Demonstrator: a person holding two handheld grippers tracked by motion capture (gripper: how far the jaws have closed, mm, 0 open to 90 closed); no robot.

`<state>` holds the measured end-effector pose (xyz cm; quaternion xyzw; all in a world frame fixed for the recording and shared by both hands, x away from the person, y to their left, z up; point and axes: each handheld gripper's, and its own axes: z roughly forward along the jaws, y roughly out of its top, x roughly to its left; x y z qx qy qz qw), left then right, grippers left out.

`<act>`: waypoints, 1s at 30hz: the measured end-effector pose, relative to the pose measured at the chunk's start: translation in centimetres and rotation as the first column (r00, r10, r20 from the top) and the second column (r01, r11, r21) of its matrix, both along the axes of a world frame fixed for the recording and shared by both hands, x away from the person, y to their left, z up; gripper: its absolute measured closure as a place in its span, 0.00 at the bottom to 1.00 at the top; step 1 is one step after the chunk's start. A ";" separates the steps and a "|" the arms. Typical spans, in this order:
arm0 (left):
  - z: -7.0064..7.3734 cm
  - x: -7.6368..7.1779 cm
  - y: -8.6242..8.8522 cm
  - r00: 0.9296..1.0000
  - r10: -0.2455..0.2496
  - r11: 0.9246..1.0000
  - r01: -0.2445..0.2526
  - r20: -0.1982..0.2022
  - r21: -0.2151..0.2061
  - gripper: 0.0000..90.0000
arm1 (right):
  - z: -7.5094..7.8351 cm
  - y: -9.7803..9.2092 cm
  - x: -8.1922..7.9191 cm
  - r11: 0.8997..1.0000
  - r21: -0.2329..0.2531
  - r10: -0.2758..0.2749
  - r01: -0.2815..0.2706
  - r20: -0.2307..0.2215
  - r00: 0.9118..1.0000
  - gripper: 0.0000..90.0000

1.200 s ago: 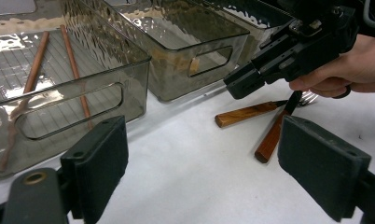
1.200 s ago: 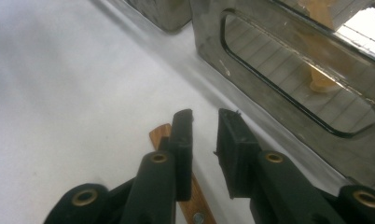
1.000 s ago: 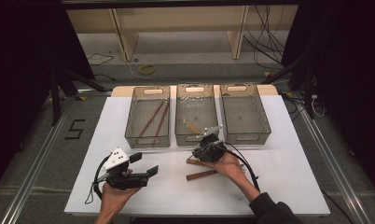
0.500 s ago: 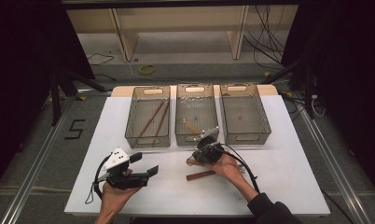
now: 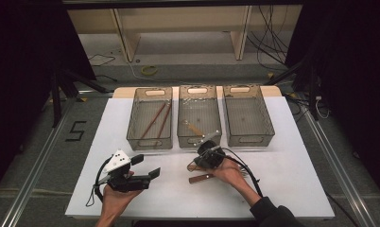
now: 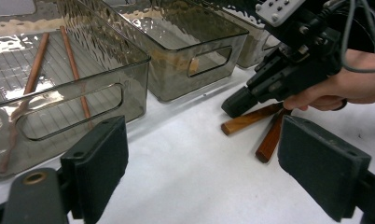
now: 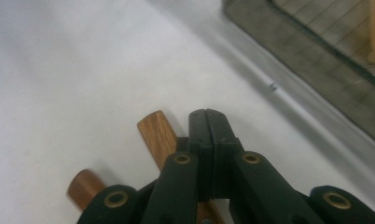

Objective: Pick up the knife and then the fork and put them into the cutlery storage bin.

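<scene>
You are lowering your right tongs (image 7: pixel 208 116), pressed together, onto the two wooden sticks (image 6: pixel 251 119) on the bench (image 5: pixel 292 175), while your left tongs (image 6: pixel 213 163) are waiting spread, clear.

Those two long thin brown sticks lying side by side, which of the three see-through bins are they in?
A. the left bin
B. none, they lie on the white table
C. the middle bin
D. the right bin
A: in the high view the two brown sticks lie slantwise on the floor of the left bin, and the left gripper view also shows them inside that bin.
</scene>
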<state>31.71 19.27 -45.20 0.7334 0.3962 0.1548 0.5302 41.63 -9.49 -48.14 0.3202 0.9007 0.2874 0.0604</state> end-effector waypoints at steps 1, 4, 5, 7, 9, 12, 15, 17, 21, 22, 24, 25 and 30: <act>0.0 0.0 0.0 1.000 0.000 1.000 0.000 0.001 0.001 0.17 | 0.0 0.0 -0.3 1.000 0.000 0.006 -0.006 0.000 1.000 1.00; 0.0 0.0 0.0 1.000 0.000 1.000 0.000 0.002 -0.001 0.17 | 0.0 -0.1 -1.0 1.000 -0.001 0.023 -0.023 -0.013 1.000 1.00; 0.0 0.0 0.0 1.000 0.000 1.000 0.000 0.002 -0.002 0.17 | 0.0 -0.2 -1.2 1.000 -0.002 0.029 -0.029 -0.010 1.000 1.00; 0.0 0.0 0.0 1.000 0.002 1.000 -0.002 0.005 -0.003 0.17 | 0.0 -0.4 -1.7 0.999 -0.003 0.044 -0.044 -0.017 0.999 1.00; 0.1 -0.1 0.0 1.000 0.002 1.000 -0.002 0.005 -0.003 0.17 | 0.0 -0.7 -2.2 0.998 -0.002 0.057 -0.057 -0.023 0.998 1.00; 0.1 -0.1 0.0 1.000 -0.001 1.000 0.001 0.003 -0.001 0.17 | 0.1 -1.1 -2.9 0.997 -0.009 0.078 -0.078 -0.036 0.996 1.00; 0.1 -0.1 0.0 1.000 -0.002 1.000 0.002 0.003 0.002 0.17 | 0.2 -1.5 -3.7 0.996 -0.011 0.090 -0.091 -0.042 0.995 1.00; 0.1 -0.1 0.0 1.000 -0.002 1.000 0.002 0.003 0.001 0.17 | 0.2 -1.8 -4.2 0.995 -0.011 0.099 -0.100 -0.052 0.994 1.00; 0.0 -0.1 -0.1 1.000 -0.002 1.000 0.002 0.003 0.002 0.17 | 0.1 -2.5 -4.9 0.994 -0.004 0.108 -0.109 -0.057 0.992 1.00; 0.0 -0.1 -0.1 1.000 -0.002 1.000 0.002 0.003 0.002 0.17 | 0.2 -2.6 -5.0 0.994 -0.006 0.111 -0.112 -0.062 0.992 1.00; 0.0 -0.1 -0.1 1.000 -0.003 1.000 0.003 0.003 0.004 0.17 | 0.2 -2.7 -5.4 0.993 -0.008 0.117 -0.117 -0.066 0.991 1.00; 0.1 -0.1 -0.1 1.000 -0.003 1.000 0.003 0.004 0.003 0.17 | 0.2 -2.8 -5.5 0.993 -0.009 0.120 -0.121 -0.068 0.990 1.00; 0.0 -0.1 -0.1 1.000 -0.002 1.000 0.002 0.002 0.003 0.17 | 0.3 -3.4 -6.1 0.992 -0.015 0.127 -0.129 -0.080 0.989 1.00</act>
